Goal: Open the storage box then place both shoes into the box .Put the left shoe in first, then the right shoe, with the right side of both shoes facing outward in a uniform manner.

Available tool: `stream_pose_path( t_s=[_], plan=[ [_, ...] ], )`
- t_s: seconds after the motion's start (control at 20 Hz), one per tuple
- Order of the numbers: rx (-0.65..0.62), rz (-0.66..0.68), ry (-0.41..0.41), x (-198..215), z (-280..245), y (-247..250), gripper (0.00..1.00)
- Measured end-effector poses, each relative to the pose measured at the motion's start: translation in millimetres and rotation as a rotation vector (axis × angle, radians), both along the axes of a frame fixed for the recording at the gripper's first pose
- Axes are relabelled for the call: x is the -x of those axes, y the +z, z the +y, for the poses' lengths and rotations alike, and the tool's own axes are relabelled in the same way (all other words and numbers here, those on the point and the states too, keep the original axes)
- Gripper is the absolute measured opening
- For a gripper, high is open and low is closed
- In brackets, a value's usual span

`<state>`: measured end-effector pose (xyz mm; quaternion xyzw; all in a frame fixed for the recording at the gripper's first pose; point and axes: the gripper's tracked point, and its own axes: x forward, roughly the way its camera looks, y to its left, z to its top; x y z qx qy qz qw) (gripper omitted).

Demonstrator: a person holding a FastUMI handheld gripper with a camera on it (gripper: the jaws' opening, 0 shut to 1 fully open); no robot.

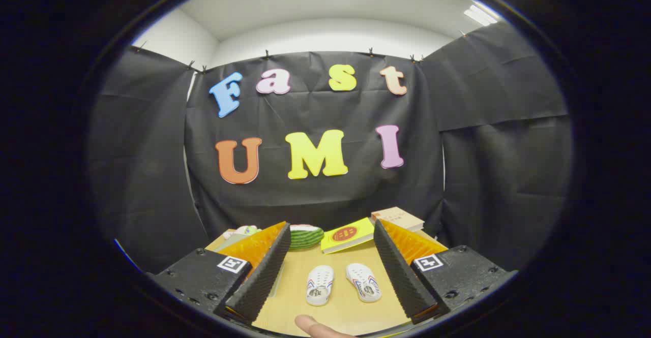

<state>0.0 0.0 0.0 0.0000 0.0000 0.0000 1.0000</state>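
Gripper view: hand-held gripper [325, 262] is held wide, empty; shoes [343, 283] are seen at twelve o'clock on worktop [351, 312]. Left and right could be confused.

The gripper [331, 269] has its fingers [264, 272] spread wide apart, holding nothing. A person's fingertip [311, 325] shows at 6 o'clock, between them.

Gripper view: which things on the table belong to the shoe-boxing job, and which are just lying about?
Job: two small white shoes lying between the open gripper's fingers.

Lying about: yellow book, tan book, green striped watermelon-like thing, a fingertip nearest the camera.
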Motion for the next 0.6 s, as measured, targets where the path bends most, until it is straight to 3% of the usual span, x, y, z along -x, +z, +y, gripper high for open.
stream_pose_path(
  t_s=[0.6],
  plan=[
    [0.004, 0.015, 0.006, 2.2, 4.0, -0.8, 1.0]
  ],
)
